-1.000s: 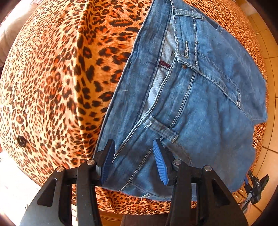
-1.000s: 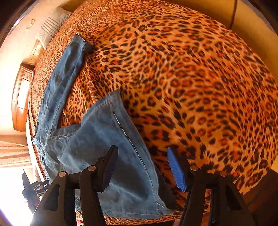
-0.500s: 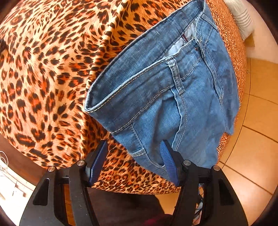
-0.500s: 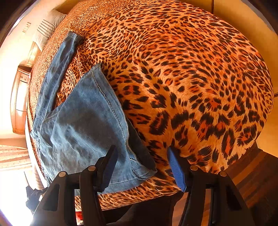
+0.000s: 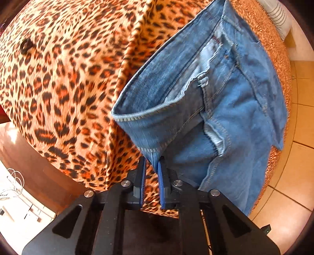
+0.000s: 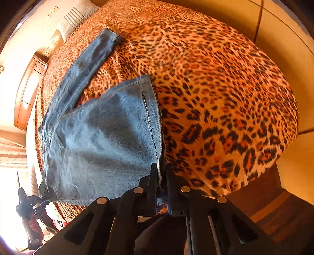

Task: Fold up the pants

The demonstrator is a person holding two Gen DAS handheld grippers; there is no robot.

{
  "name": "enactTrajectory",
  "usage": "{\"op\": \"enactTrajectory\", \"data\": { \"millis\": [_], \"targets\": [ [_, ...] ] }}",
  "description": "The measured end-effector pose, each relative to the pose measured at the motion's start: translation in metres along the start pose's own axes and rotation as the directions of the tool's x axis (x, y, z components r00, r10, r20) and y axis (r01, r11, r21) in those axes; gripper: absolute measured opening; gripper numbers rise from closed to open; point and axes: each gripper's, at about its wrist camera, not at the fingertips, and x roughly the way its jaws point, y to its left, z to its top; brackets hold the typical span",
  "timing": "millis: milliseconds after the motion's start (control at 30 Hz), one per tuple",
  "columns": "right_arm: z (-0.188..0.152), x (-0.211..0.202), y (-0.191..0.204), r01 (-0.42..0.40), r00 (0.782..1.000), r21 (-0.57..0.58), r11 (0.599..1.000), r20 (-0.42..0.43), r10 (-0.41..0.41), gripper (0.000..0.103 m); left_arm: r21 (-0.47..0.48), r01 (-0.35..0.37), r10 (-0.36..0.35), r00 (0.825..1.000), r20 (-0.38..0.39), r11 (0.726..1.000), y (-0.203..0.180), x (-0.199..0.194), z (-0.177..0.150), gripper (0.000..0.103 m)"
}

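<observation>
Left tongs point(image 5: 151, 158): the jaws have just closed and now clamp a fold of the jeans point(image 5: 225, 102) at the waistband corner. The waistband point(image 5: 149, 114) stands open as a loop directly ahead of the tips. The rest of the garment runs ahead and to the right of these tongs, and its lower right portion drapes past the bed's edge. Left of the tongs lies open leopard-print bedspread point(image 5: 64, 78), bare of clothing, with a small dark round item point(image 5: 26, 47) far ahead on the left. A dark wooden bed frame point(image 5: 45, 172) borders the spread below left. Tiled floor point(image 5: 284, 196) lies to the right, just past the hanging denim. These tongs point steeply downward at the bed's edge.

Right tongs point(image 6: 161, 172): the jaws have just closed and now clamp the side seam of the jeans point(image 6: 102, 141) at the near edge of the bed. The denim spreads to the left of these tongs; one leg point(image 6: 88, 64) extends far ahead and left toward a pillow point(image 6: 76, 15). To the right is a wide stretch of bare bedspread point(image 6: 225, 102), ending at a rounded bed corner, with tiled floor point(image 6: 284, 49) beyond. The other handheld tool point(image 6: 31, 204) shows at the far left. These tongs also point steeply downward.
</observation>
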Motion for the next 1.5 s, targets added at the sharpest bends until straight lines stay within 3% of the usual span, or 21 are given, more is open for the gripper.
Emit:
{"op": "enactTrajectory", "data": {
  "millis": [133,267,333,367,400,467,667,800,900,1067,1200,1367,1500],
  "targets": [
    [-0.003,0.022,-0.010,0.035,0.999,0.042,0.999,-0.033,-0.033,0.015,-0.029,0.007,-0.007,1.000,-0.002,1.000,0.010,0.002,-0.015,0.009],
    [0.010,0.010,-0.009,0.035,0.999,0.058,0.998,-0.010,-0.035,0.023,0.059,0.037,-0.037,0.999,-0.004,0.998,0.018,-0.020,0.006,0.010],
    [0.013,-0.007,-0.016,-0.002,0.999,0.095,0.995,0.039,-0.001,0.041,0.107,0.062,-0.062,0.998,0.000,0.992,0.022,-0.032,0.001,0.017],
    [0.011,-0.012,-0.022,-0.014,0.998,0.119,0.993,0.057,0.007,0.055,0.115,0.081,-0.082,0.997,-0.002,0.990,0.025,-0.036,-0.004,0.030],
    [0.008,-0.017,-0.026,-0.026,0.997,0.144,0.989,0.072,0.016,0.060,0.112,0.099,-0.099,0.995,0.000,0.989,0.028,-0.039,-0.007,0.044],
    [0.002,-0.023,-0.035,-0.050,0.997,0.188,0.981,0.073,0.037,0.060,0.092,0.128,-0.129,0.991,0.014,0.988,0.032,-0.044,-0.011,0.051],
    [-0.025,-0.012,-0.047,-0.071,0.997,0.277,0.958,0.035,0.064,0.060,0.024,0.203,-0.202,0.978,-0.053,0.979,0.019,-0.021,-0.004,0.051],
    [-0.029,-0.016,-0.040,-0.039,0.998,0.273,0.961,0.056,0.024,0.060,0.111,0.244,-0.237,0.969,-0.069,0.963,-0.004,-0.031,0.006,0.051],
    [-0.018,-0.028,-0.030,-0.009,0.994,0.211,0.977,0.108,-0.014,0.060,0.217,0.181,-0.190,0.982,0.019,0.959,-0.038,-0.047,0.030,0.051],
    [0.023,-0.026,-0.007,-0.076,0.985,0.177,0.981,0.164,0.047,0.060,0.222,0.131,-0.158,0.982,0.108,0.966,-0.064,-0.068,0.081,0.053],
    [0.081,-0.012,0.030,-0.142,0.975,0.123,0.982,0.188,0.118,0.060,0.175,0.117,-0.142,0.980,0.139,0.978,-0.092,-0.080,0.140,0.053],
    [0.174,0.009,0.092,-0.160,0.974,0.025,0.987,0.167,0.154,0.060,0.072,0.150,-0.157,0.981,0.110,0.986,-0.135,-0.080,0.222,0.065],
    [0.256,0.028,0.137,-0.184,0.970,-0.003,0.983,0.160,0.182,0.066,0.005,0.113,-0.113,0.991,0.077,0.994,-0.167,-0.063,0.275,0.065]
  ]
}}
